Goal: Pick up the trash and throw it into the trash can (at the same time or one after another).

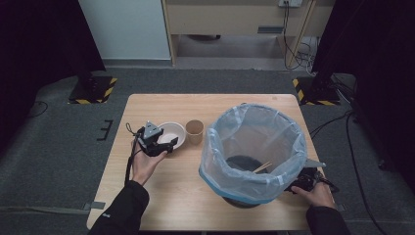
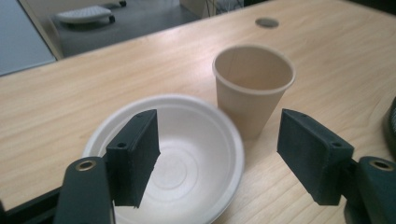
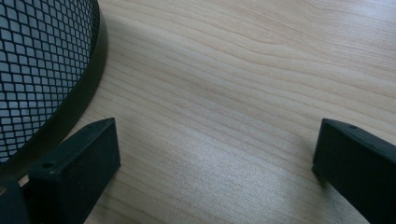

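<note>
A white foam bowl (image 1: 171, 133) (image 2: 187, 163) lies empty on the wooden table (image 1: 161, 196), with a tan paper cup (image 1: 195, 131) (image 2: 252, 86) upright just to its right. My left gripper (image 1: 164, 145) (image 2: 217, 161) is open and hovers over the bowl's near rim, one jaw above the bowl, the other toward the cup. A black mesh bin (image 1: 242, 200) (image 3: 37, 70) lined with a pale blue bag (image 1: 254, 147) stands at the right; a dark item and wooden chopsticks (image 1: 263, 167) lie inside. My right gripper (image 1: 299, 185) (image 3: 215, 163) is open beside the bin's base, over bare wood.
The table's near edge lies close below both hands. Grey carpet surrounds the table, with yellow-black striped stand bases (image 1: 93, 90) at the far left and right and cables (image 1: 298, 51) by the back wall.
</note>
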The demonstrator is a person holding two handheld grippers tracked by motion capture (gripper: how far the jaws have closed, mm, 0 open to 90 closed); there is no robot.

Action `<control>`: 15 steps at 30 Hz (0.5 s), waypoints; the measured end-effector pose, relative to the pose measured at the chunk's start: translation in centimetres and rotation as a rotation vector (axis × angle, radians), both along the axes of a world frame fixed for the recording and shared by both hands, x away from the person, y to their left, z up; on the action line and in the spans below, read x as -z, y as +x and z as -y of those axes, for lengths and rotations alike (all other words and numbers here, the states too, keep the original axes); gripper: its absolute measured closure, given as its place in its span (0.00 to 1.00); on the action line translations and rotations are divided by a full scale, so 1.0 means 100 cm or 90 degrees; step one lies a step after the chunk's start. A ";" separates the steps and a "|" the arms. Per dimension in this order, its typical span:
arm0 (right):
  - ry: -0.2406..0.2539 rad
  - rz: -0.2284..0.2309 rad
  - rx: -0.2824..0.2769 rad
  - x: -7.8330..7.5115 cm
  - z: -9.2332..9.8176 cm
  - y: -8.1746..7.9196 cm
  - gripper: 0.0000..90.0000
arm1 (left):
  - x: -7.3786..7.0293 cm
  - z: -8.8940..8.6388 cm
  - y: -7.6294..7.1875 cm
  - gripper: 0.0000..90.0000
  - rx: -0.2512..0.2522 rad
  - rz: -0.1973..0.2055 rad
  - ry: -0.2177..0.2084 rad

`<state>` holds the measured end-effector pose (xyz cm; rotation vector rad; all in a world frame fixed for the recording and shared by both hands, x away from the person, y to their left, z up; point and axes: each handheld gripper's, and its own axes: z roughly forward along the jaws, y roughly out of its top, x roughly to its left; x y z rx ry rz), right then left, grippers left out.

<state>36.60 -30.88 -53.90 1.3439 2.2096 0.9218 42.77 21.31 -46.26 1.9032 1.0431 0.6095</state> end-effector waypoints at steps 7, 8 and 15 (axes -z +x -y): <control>-0.001 0.001 -0.001 0.000 0.000 0.000 0.01 | 0.022 0.004 0.006 0.31 0.017 -0.036 0.052; -0.001 0.001 -0.002 0.000 0.000 0.000 0.01 | 0.024 0.005 0.007 0.31 0.020 -0.039 0.058; 0.000 0.000 -0.002 0.000 0.000 0.000 0.01 | 0.036 0.013 0.013 0.31 0.042 -0.053 0.088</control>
